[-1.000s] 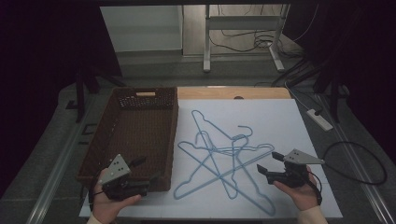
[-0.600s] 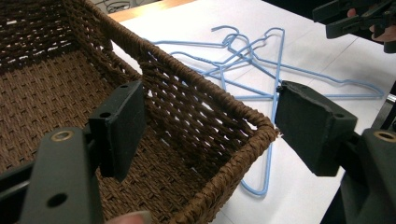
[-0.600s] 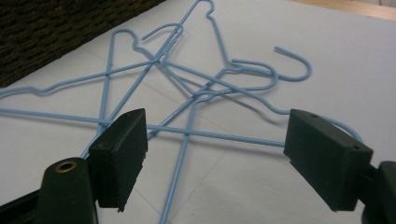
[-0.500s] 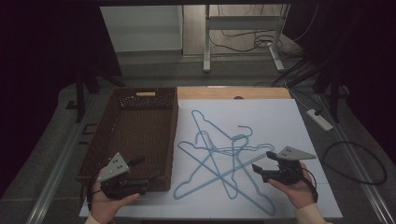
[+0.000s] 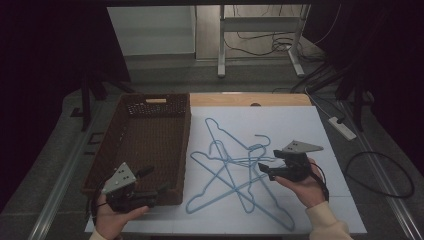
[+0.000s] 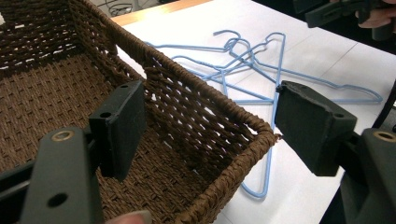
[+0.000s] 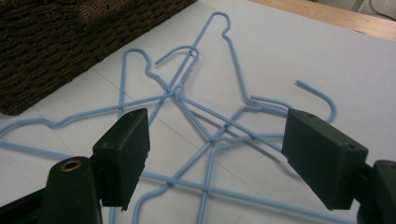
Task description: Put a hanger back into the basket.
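Several light-blue wire hangers (image 5: 235, 170) lie in a crossed, overlapping heap on the white worktop (image 5: 310, 125), just right of the brown wicker basket (image 5: 150, 140), which stands with nothing visible inside it. That pairing suggests the job is to lift the hangers one at a time into the basket. The right tongs (image 5: 265, 170) hang low over the right side of the heap, jaws spread wide and holding nothing; in the right gripper view they frame the knot where several wires cross, with a hook end (image 7: 322, 100) curling up just beyond the right jaw. Aiming at that edge of the pile makes sense, since a hook or shoulder there is likely easier to free than a wire buried in the middle. The left tongs (image 5: 150, 185) wait at the near right corner of the basket, jaws also apart and empty, straddling its woven rim (image 6: 233, 154) in the left gripper view. Held there, they look placed to steady the basket or to receive a hanger. Because the wires interlock, pulling one may drag its neighbours along.
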Demonstrator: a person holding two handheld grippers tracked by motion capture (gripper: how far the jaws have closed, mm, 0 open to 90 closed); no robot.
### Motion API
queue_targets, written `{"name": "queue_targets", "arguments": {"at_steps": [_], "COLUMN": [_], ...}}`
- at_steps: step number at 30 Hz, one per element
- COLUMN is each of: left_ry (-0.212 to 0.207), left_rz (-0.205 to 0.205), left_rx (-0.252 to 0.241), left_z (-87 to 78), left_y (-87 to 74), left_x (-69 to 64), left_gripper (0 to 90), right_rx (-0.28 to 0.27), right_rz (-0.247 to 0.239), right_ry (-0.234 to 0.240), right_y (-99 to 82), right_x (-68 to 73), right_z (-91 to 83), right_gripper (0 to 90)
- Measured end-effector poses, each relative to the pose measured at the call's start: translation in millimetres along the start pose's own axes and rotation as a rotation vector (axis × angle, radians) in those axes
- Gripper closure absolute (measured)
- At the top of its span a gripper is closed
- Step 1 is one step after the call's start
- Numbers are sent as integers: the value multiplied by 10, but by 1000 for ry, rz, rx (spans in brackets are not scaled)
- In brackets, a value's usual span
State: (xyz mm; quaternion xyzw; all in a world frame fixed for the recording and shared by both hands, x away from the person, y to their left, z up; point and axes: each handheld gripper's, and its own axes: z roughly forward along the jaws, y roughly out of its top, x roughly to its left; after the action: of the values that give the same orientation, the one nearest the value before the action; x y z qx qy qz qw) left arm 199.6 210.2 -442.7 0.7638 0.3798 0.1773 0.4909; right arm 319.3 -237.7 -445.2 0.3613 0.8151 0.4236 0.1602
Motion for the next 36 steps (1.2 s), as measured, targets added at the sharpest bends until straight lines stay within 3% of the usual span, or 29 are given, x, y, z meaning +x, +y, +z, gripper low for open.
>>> {"name": "queue_targets", "arguments": {"at_steps": [7, 16, 28, 36], "left_ry": [6, 4, 2, 4], "left_rz": [1, 2, 4, 5], "left_rx": [-3, -1, 6, 3], "left_z": [-11, -6, 19, 7], "left_y": [10, 3, -11, -7], "left_x": [-6, -10, -8, -6], "left_gripper": [260, 261, 262, 262], "right_rx": [46, 146, 263, 313], "right_rz": [-2, 19, 4, -21], "right_ry": [23, 13, 38, 33], "right_y": [179, 369, 479, 535], "right_x": [28, 44, 156, 238], "right_z": [230, 556, 1068, 1284], "right_gripper": [253, 293, 317, 335]}}
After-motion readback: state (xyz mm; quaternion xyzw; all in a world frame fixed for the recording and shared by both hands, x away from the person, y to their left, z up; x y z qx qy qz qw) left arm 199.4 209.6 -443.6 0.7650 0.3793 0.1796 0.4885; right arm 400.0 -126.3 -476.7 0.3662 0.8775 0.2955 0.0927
